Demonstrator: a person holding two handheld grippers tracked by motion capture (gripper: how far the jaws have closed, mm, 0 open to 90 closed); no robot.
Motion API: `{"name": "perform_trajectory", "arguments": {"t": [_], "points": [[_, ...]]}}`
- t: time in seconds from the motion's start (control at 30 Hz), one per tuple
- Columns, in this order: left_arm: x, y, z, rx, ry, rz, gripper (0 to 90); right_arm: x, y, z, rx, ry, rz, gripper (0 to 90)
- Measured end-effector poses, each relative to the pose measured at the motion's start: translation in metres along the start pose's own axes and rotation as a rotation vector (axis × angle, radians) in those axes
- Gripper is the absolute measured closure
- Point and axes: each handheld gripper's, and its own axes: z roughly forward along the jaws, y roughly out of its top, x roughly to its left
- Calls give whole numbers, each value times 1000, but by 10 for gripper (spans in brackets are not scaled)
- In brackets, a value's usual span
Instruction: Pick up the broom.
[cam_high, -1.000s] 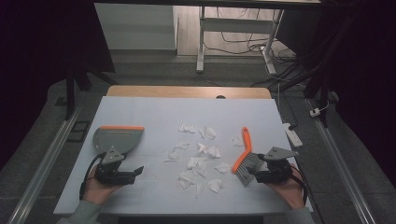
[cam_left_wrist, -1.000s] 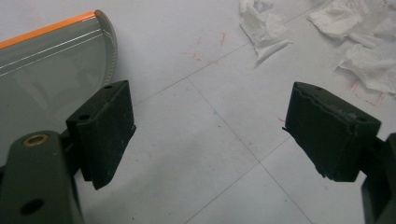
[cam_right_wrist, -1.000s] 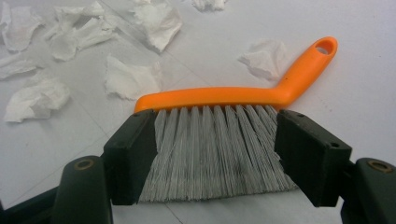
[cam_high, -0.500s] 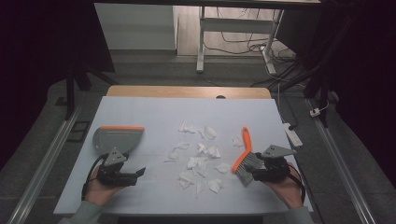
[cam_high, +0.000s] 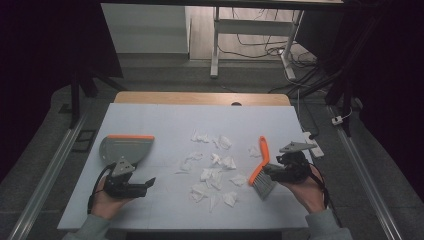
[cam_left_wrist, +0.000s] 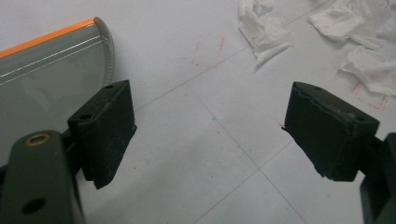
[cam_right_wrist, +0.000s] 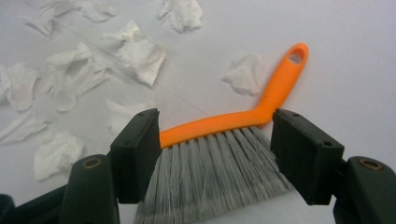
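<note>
An orange-handled brush (cam_high: 262, 160) with grey bristles lies at the table's right, with its handle pointing away from me. My right gripper (cam_high: 265, 174) comes at it from the right. In the right gripper view its jaws have just been closing and the pads press on both ends of the brush (cam_right_wrist: 233, 123) head, so my right gripper (cam_right_wrist: 215, 149) is shut on it. A grey dustpan (cam_high: 125, 148) with an orange lip sits at the left. My left gripper (cam_high: 147, 184) rests just in front of it, open. Nothing lies between the jaws of my left gripper (cam_left_wrist: 205, 126), and the dustpan (cam_left_wrist: 46, 60) is beside its left jaw.
Several crumpled white paper scraps (cam_high: 215, 170) are strewn over the middle of the white table (cam_high: 165, 120); some scraps (cam_right_wrist: 135, 53) lie beyond the brush. A white power strip (cam_high: 310, 145) sits off the right edge. A wooden strip (cam_high: 200, 98) runs along the far edge.
My right hand has risen a little with the brush head between its jaws, which have narrowed onto it. The left hand and the dustpan have stayed put.
</note>
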Motion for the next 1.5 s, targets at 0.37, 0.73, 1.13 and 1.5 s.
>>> {"name": "perform_trajectory", "arguments": {"t": [0.37,0.73,1.13,1.5], "points": [[-3,-1,1,2,-8,12,175,-16,31,18,215,-73,200,357],[-3,-2,1,7,-12,12,175,-31,45,63,366,-121,269,356],[-2,-3,2,9,-10,8,175,-49,45,92,418,-161,363,386],[-2,-3,2,9,-17,6,174,-42,47,104,463,-187,367,497]]}}
